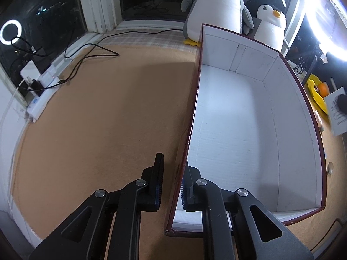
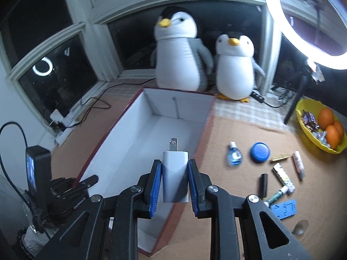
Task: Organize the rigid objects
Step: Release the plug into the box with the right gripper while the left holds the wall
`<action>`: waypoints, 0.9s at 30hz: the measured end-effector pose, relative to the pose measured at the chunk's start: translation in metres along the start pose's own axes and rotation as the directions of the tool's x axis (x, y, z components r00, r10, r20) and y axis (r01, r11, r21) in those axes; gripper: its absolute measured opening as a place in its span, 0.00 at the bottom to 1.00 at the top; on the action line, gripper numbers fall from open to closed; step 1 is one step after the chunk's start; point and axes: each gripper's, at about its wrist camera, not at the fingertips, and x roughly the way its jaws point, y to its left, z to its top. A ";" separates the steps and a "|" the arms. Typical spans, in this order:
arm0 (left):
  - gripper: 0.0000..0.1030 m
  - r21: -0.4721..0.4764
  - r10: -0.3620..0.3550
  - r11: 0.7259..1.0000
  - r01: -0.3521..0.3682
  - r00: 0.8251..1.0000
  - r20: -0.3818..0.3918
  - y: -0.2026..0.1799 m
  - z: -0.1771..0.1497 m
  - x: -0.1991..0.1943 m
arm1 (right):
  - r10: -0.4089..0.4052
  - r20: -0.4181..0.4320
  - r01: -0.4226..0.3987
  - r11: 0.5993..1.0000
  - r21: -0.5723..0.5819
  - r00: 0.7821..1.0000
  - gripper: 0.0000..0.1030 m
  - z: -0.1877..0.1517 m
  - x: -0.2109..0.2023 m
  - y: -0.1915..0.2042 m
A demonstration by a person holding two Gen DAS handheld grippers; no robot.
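Note:
A white-lined box with a dark red rim (image 1: 249, 117) stands on the tan mat and nothing lies in it; it also shows in the right wrist view (image 2: 121, 143). My left gripper (image 1: 172, 179) straddles the box's left wall (image 1: 193, 117), one finger outside and one inside, with a visible gap on the outer side. My right gripper (image 2: 174, 179) is shut on a white plug charger (image 2: 174, 173) and holds it above the box's near right part, prongs pointing away. The left gripper's body shows at the left in the right wrist view (image 2: 65, 190).
Right of the box lie a small blue bottle (image 2: 234, 154), a blue cap (image 2: 259, 152), a black tube (image 2: 263, 184), several small tubes, a blue card (image 2: 284, 212) and a spoon (image 2: 300, 227). A yellow bowl of oranges (image 2: 318, 127), two plush penguins (image 2: 182, 49) and a ring light (image 2: 303, 21) stand behind. A power strip and cables (image 1: 41, 95) are at left.

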 end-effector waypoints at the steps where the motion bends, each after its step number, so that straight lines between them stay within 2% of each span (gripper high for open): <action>1: 0.12 0.002 -0.001 1.000 0.001 1.000 0.001 0.000 0.000 0.000 | 0.006 -0.006 -0.006 1.000 -0.010 1.000 0.21 -0.001 0.003 0.005; 9: 0.12 0.011 -0.013 1.000 0.013 1.000 0.003 0.000 0.000 0.000 | 0.011 -0.086 -0.019 0.995 -0.097 0.996 0.21 -0.020 0.039 0.046; 16: 0.12 0.016 -0.014 1.000 0.014 1.000 0.003 0.000 0.000 0.000 | 0.002 -0.122 -0.013 0.996 -0.091 0.992 0.21 -0.032 0.054 0.047; 19: 0.12 0.019 -0.013 1.000 0.013 1.000 0.000 0.000 0.000 0.000 | 0.024 -0.143 -0.035 0.996 -0.078 0.989 0.22 -0.033 0.057 0.045; 20: 0.12 0.022 -0.010 1.000 0.010 1.000 -0.002 -0.001 0.001 0.000 | 0.031 -0.144 -0.042 0.997 -0.072 0.989 0.24 -0.033 0.057 0.044; 22: 0.12 0.030 -0.008 1.000 0.008 1.000 -0.006 -0.002 0.001 0.000 | 0.032 -0.131 -0.040 0.997 -0.059 0.991 0.44 -0.032 0.053 0.041; 23: 0.12 0.036 -0.004 0.999 0.004 1.000 -0.009 -0.003 0.001 0.000 | 0.036 -0.121 -0.042 0.998 -0.053 0.992 0.48 -0.032 0.050 0.039; 24: 0.12 0.041 -0.001 0.999 0.001 1.000 -0.011 -0.003 0.001 0.000 | 0.041 -0.108 -0.046 0.998 -0.044 0.993 0.51 -0.032 0.046 0.037; 27: 0.12 0.063 0.010 0.998 -0.008 1.000 -0.027 -0.006 0.002 0.000 | 0.053 -0.078 -0.053 0.999 -0.008 0.996 0.51 -0.032 0.033 0.026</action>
